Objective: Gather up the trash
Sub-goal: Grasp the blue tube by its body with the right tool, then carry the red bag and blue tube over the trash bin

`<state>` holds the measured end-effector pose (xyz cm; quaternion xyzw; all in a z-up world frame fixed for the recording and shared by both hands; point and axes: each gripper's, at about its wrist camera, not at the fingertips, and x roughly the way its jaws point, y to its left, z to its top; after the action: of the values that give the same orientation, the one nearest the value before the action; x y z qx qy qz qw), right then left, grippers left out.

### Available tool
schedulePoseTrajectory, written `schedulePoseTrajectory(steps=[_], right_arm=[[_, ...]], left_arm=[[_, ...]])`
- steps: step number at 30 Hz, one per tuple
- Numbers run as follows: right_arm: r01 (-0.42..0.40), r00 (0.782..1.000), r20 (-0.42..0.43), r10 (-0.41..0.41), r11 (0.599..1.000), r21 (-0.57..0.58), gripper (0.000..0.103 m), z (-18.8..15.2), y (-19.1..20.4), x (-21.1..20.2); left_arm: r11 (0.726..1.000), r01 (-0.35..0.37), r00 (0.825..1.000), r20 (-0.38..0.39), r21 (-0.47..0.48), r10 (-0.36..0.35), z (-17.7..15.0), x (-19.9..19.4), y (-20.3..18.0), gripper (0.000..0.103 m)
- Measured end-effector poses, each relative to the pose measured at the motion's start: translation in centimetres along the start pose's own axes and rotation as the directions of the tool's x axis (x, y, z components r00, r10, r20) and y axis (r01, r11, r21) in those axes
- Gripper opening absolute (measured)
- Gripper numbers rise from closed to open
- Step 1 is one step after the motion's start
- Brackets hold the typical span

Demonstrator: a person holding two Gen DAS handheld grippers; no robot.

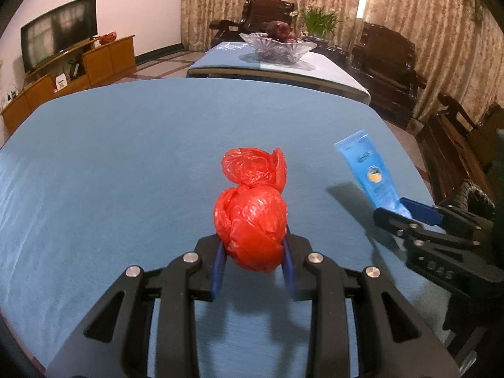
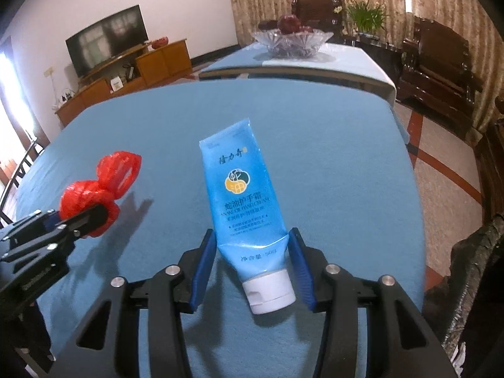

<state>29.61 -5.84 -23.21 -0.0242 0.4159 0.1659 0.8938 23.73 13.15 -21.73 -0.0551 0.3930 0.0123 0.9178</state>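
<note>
Over the blue tablecloth (image 1: 126,157), my left gripper (image 1: 254,245) has its blue pads pressed narrow against both sides of a knotted red plastic bag (image 1: 252,220), held just above the cloth. My right gripper (image 2: 253,253) clamps the lower end of a blue hand cream tube (image 2: 242,195), half-wide, white cap (image 2: 271,289) toward me. On the tube I read "SNAKE OIL HAND CREAM" under Chinese characters, with "50g" near the cap.

Crumpled red plastic bag (image 1: 250,217) and blue white-capped hand-cream tube (image 2: 245,208), well apart above blue tablecloth (image 1: 126,157).
</note>
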Motion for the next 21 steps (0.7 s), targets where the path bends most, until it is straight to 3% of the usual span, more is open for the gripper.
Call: schedulePoseTrajectory(steps=[11, 13, 21], right_arm=[[0.027, 0.999, -0.023, -0.028, 0.998, -0.048, 0.052, -0.7, 0.5, 1.0], [0.018, 1.000, -0.020, -0.019, 0.999, -0.037, 0.047, -0.8, 0.3, 0.9], [0.008, 1.000, 0.003, -0.008, 1.000, -0.014, 0.046, -1.0, 0.2, -0.1]], left_arm=[[1.000, 0.001, 1.000, -0.010, -0.011, -0.002, 0.2, 0.7, 0.0, 0.029], [1.000, 0.001, 1.000, -0.012, -0.010, -0.001, 0.1, 0.8, -0.1, 0.029], [1.000, 0.006, 1.000, -0.006, -0.006, -0.006, 0.0, 0.6, -0.3, 0.029]])
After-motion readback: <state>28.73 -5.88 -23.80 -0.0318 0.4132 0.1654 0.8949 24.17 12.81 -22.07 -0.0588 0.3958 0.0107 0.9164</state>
